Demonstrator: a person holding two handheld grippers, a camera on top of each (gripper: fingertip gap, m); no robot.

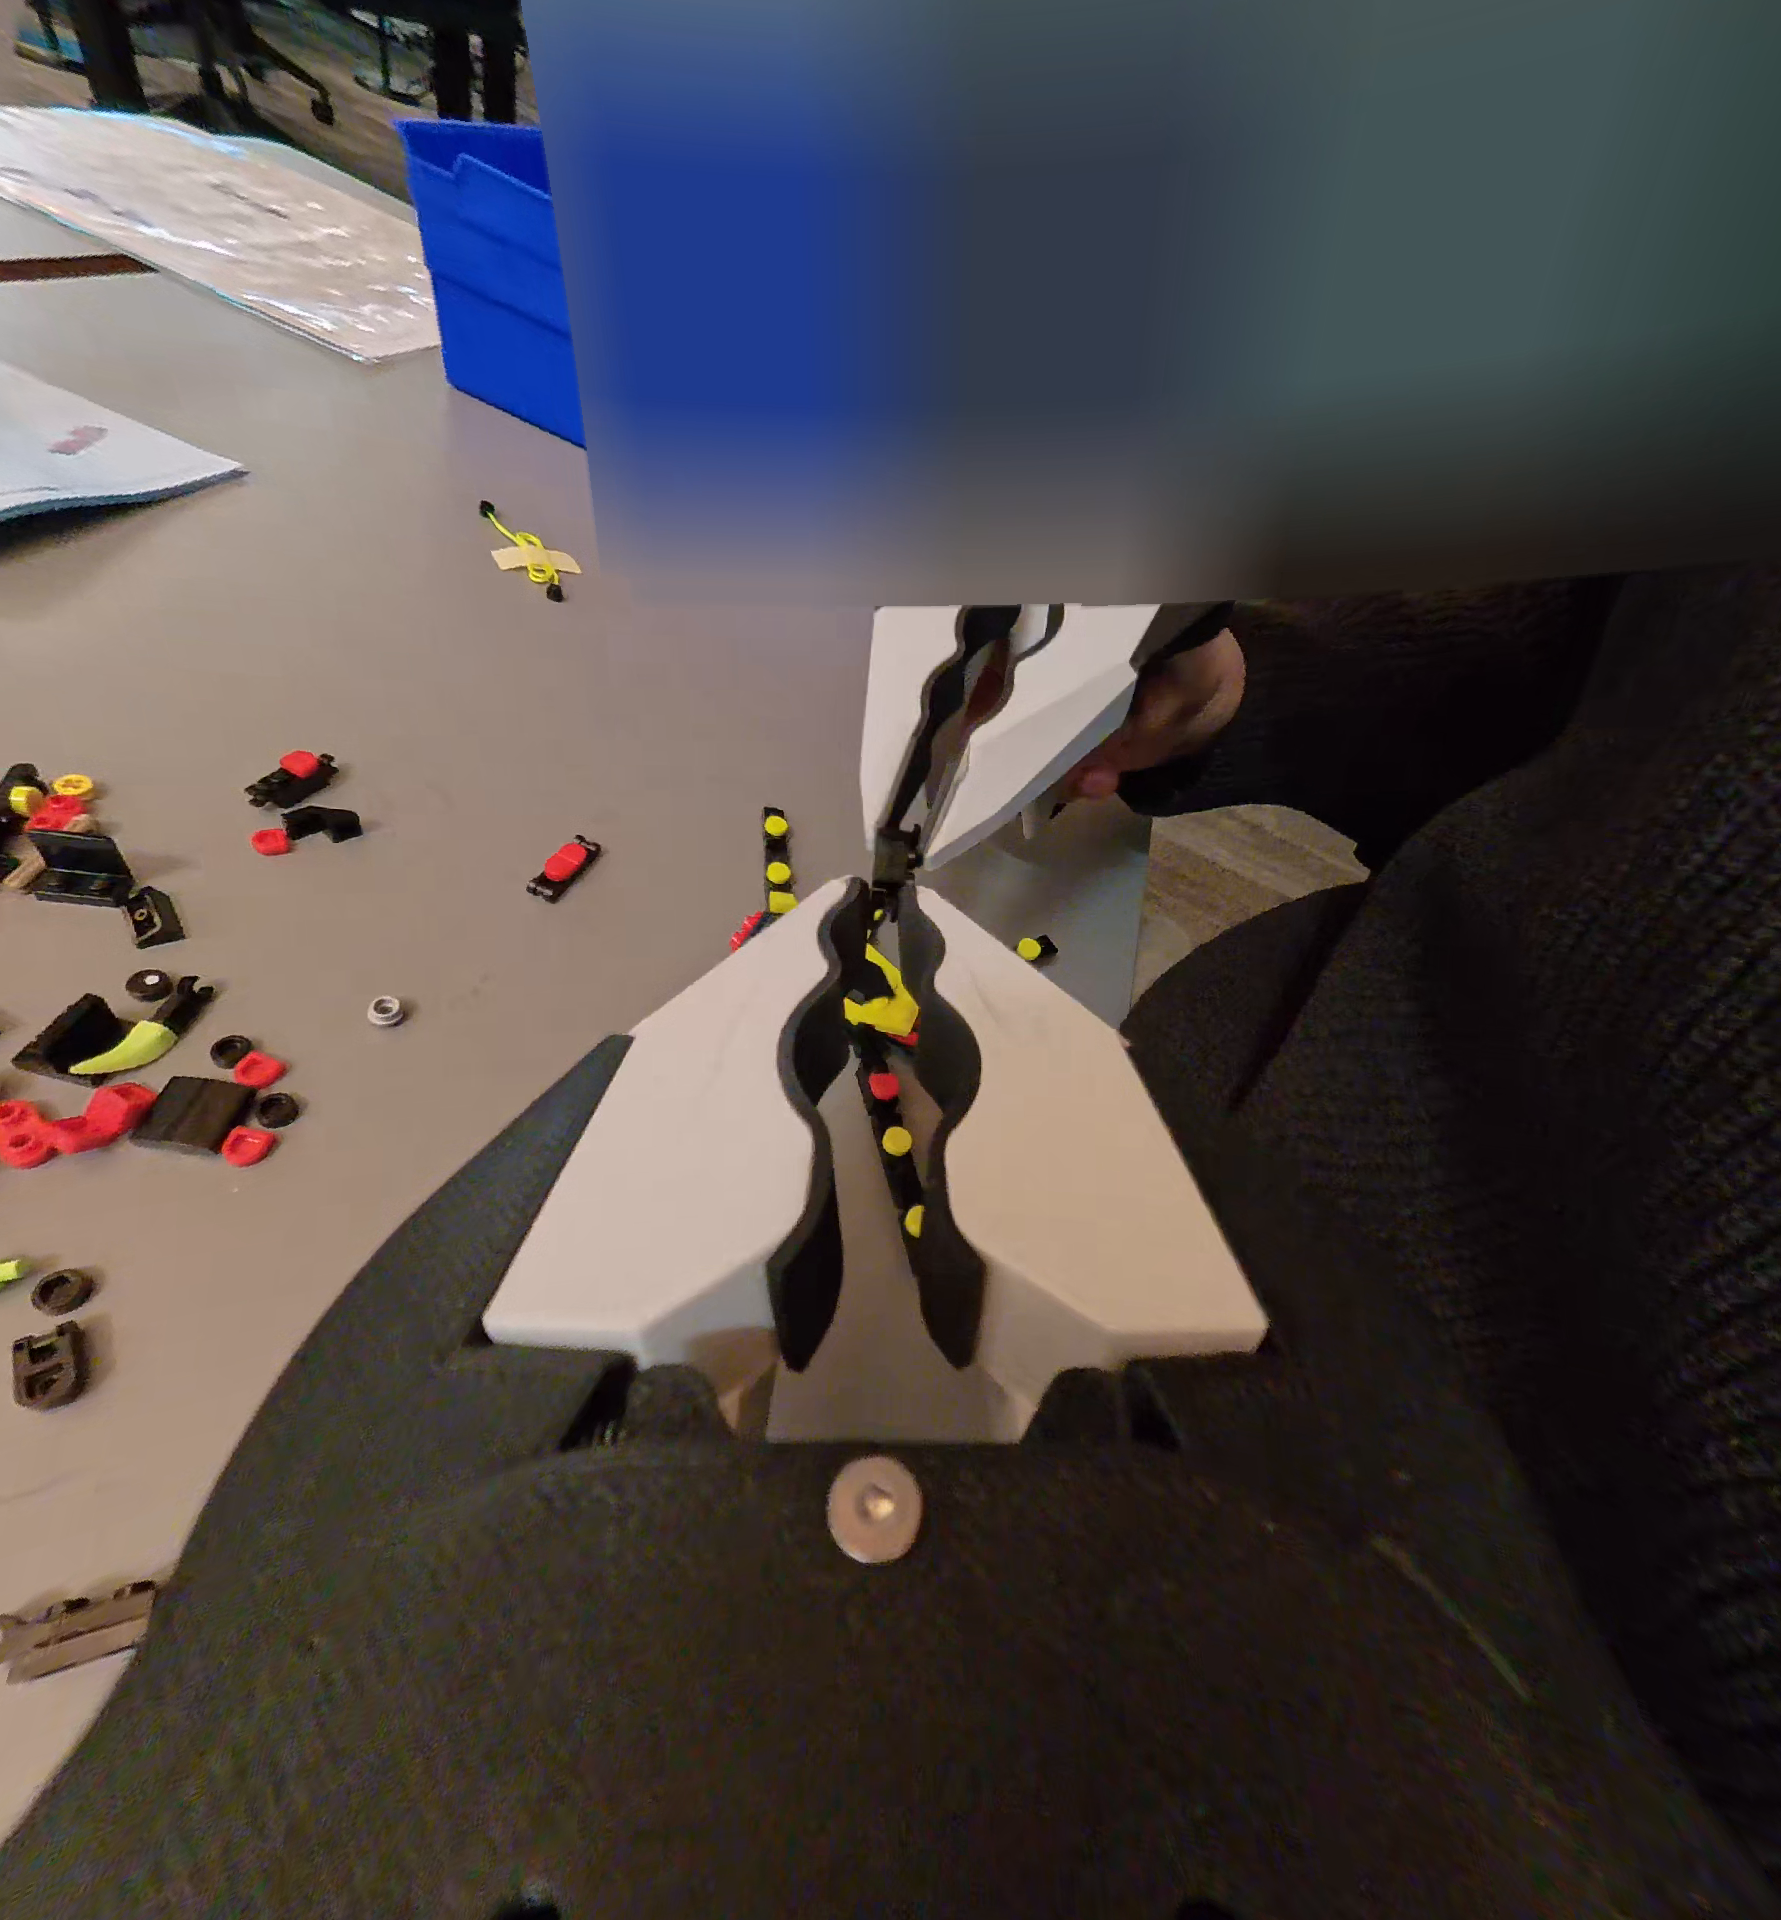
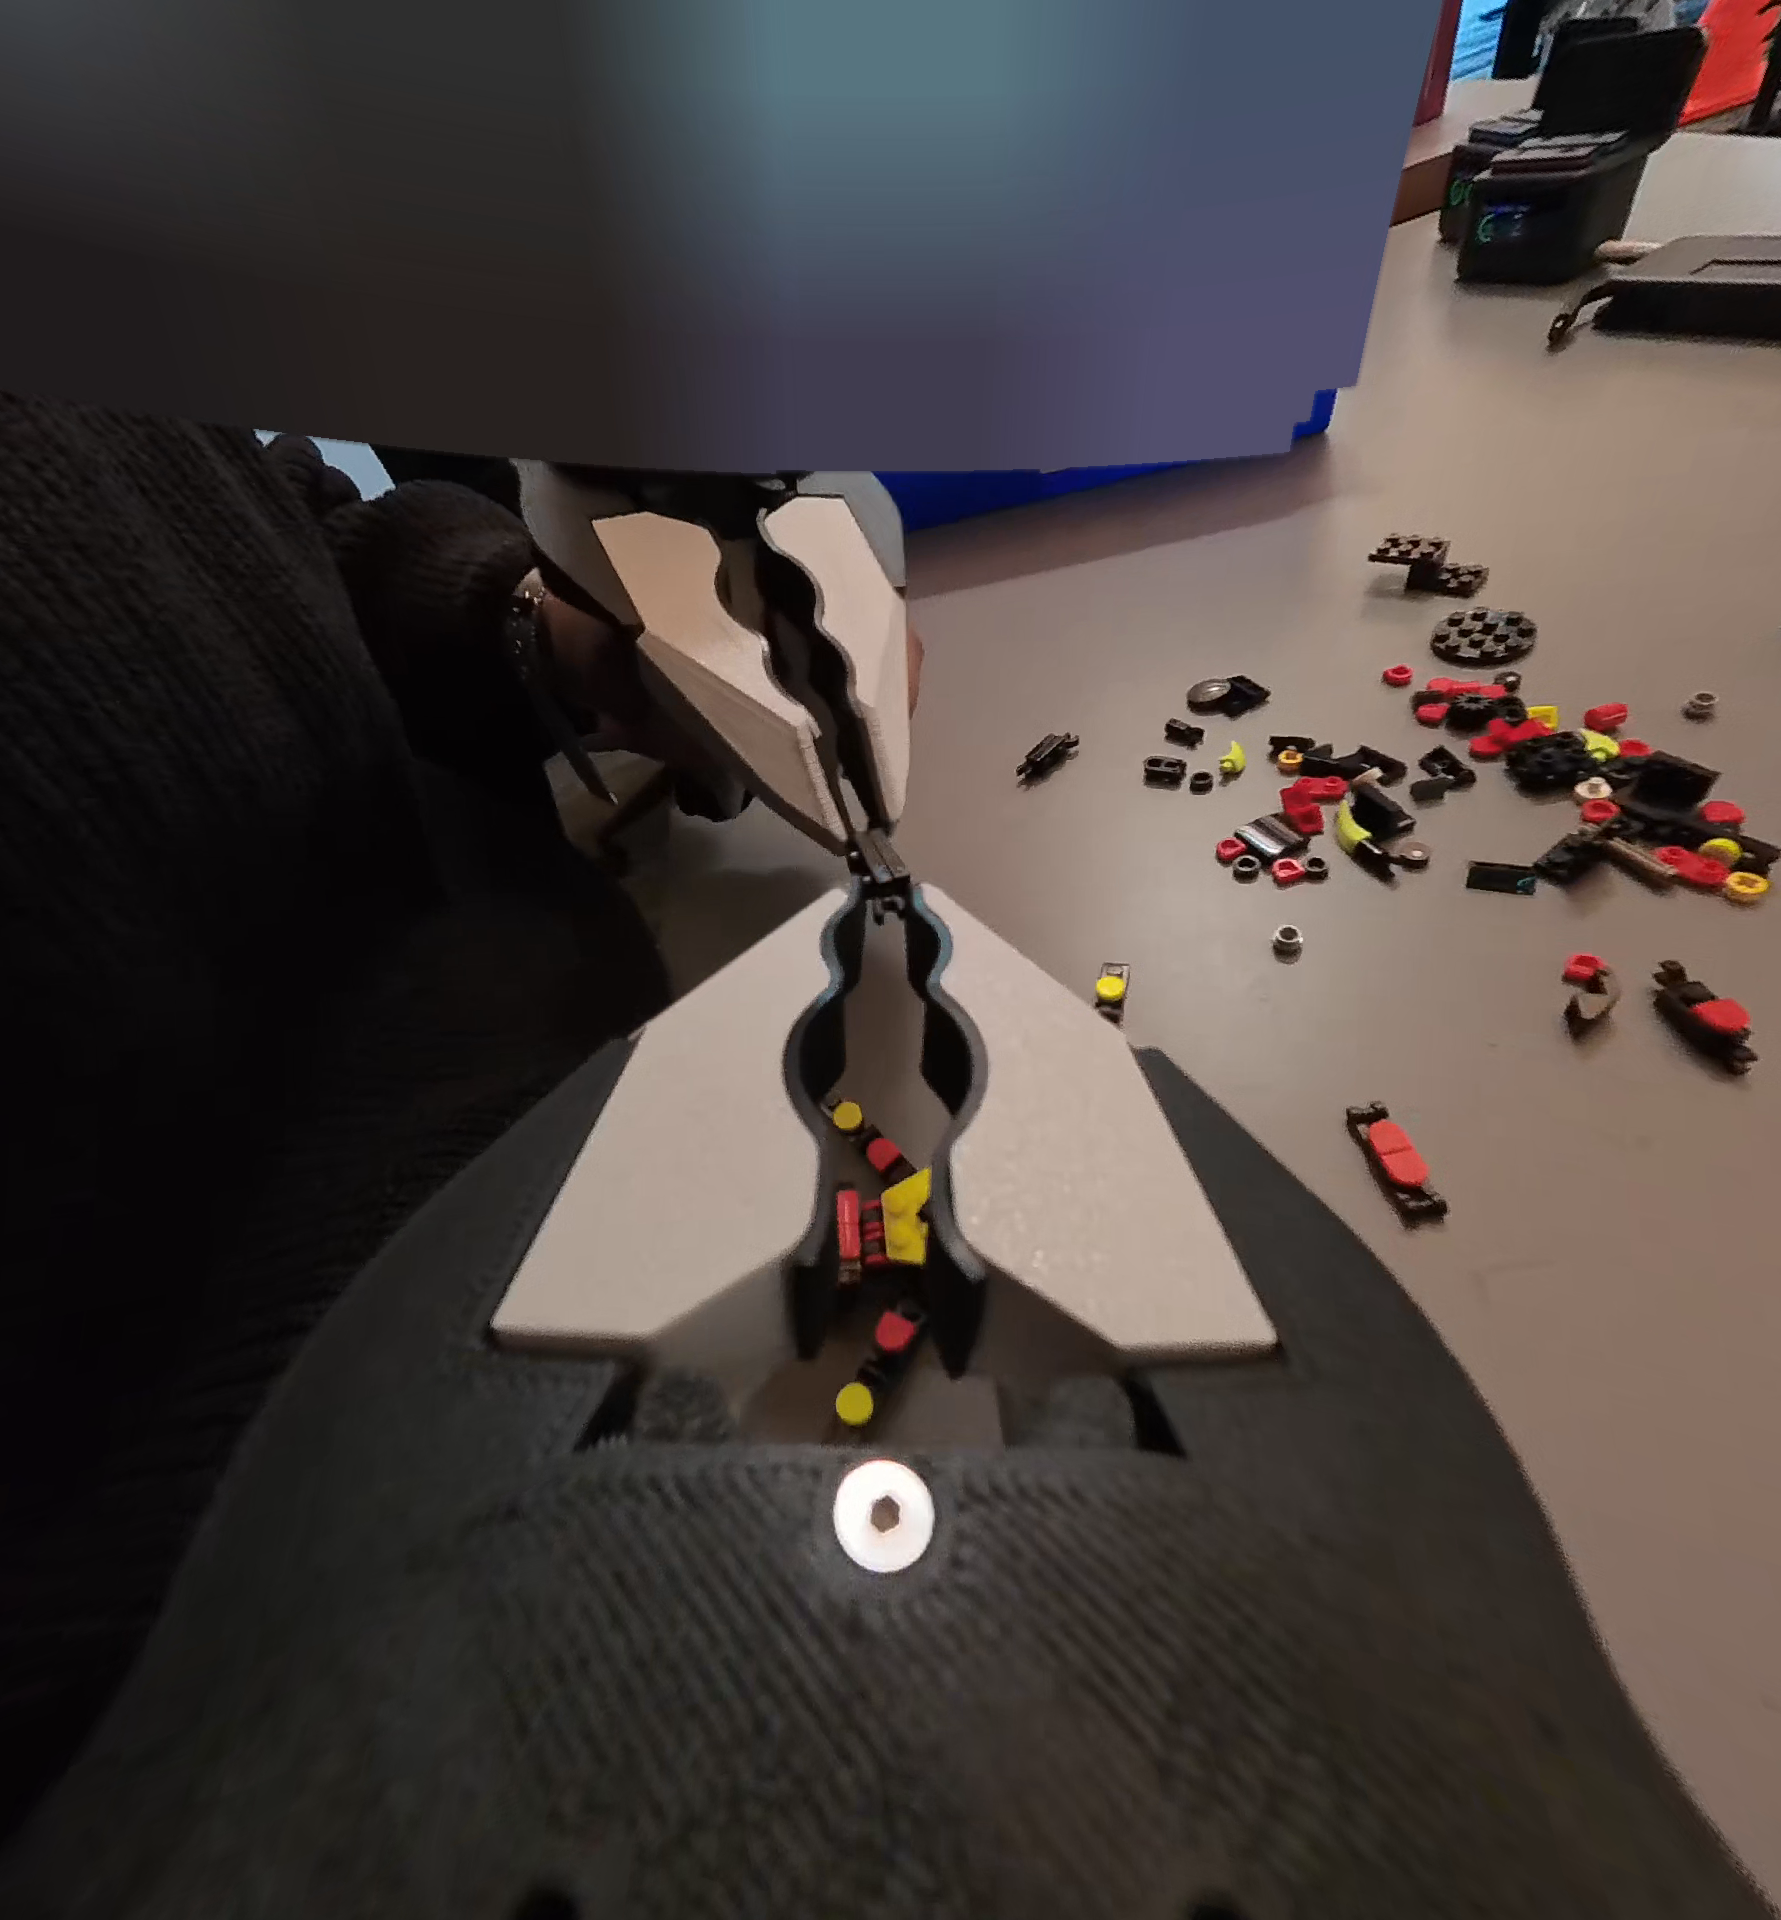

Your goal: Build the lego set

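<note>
Both grippers meet tip to tip above the near edge of the grey table [image 1: 429, 665], over the person's dark knitted sleeve [image 1: 1592, 1039].

Left gripper [image 1: 884, 896]: fingers drawn together, pinching the end of a small black connector piece [image 1: 894, 854] at their tips. Seen through the gap between its fingers, lower down, is a black strip assembly [image 1: 891, 1101] with yellow and red studs; whether the fingers grip this strip or it merely lies below them cannot be told.

Right gripper [image 2: 878, 896]: fingers likewise pressed together on the same black connector piece [image 2: 875, 857] from the opposite side. The two sets of tips are touching or just apart, with the piece spanning between them. The studded strip also shows through this gripper's finger gap.

Loose parts: a scatter of black, red, yellow and lime pieces [image 1: 107, 1039] lies well apart from the grippers. The same pile [image 2: 1551, 790] appears in the right wrist view. Stray items nearer the grippers: a red-and-black piece [image 1: 564, 868], a small grey ring [image 1: 385, 1010], and a black piece with a yellow stud [image 2: 1112, 985] just beside the right gripper's finger.

Open room: bare table lies between the pile and the grippers. A blue bin [image 1: 496, 270] stands farther back, with papers [image 1: 190, 208] beyond the pile. The table edge sits directly under the working point
</note>
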